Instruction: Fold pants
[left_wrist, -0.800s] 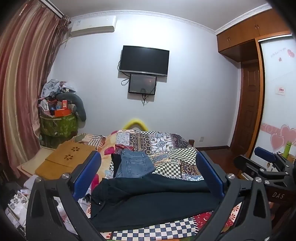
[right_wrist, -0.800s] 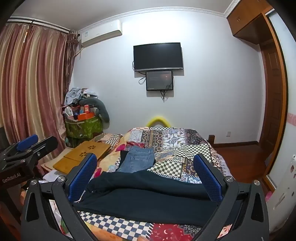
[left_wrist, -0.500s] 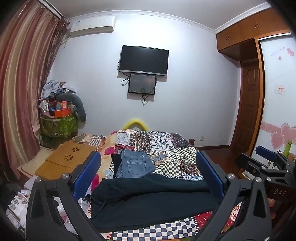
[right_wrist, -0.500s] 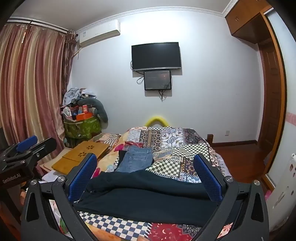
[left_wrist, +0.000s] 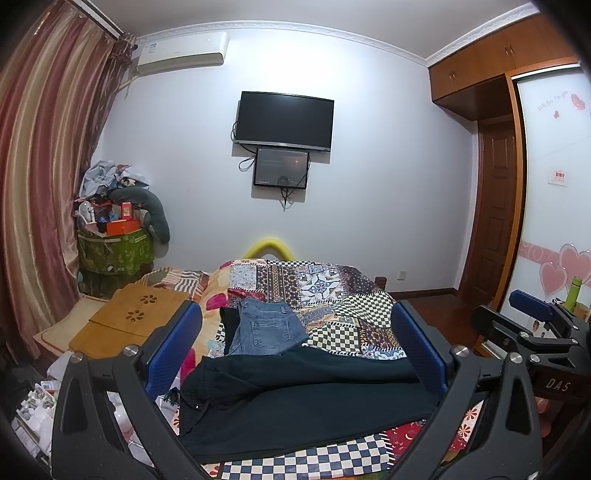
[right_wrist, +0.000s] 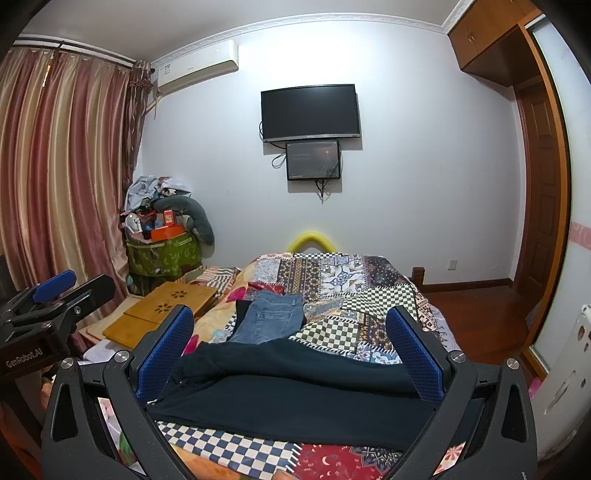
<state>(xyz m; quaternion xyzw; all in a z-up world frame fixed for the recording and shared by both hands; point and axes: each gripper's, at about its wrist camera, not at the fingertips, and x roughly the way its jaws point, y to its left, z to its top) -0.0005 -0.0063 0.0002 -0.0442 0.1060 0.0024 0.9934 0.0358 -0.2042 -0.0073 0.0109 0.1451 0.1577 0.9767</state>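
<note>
Fabric of the dark navy soft pants (left_wrist: 303, 398), lying crosswise on the patchwork-quilted bed (left_wrist: 347, 317) before folded blue jeans (left_wrist: 264, 328), looks limp and light; pinch hem or waistband edges. Left gripper (left_wrist: 295, 354) and right gripper (right_wrist: 291, 350) gape empty.

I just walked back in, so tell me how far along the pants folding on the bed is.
Done: the jeans lie folded on the quilt. In hand: nothing; the left tongs and right tongs both stand open above the dark pants, gripping no cloth. Left: the dark pants, lying loosely spread, need folding.
</note>
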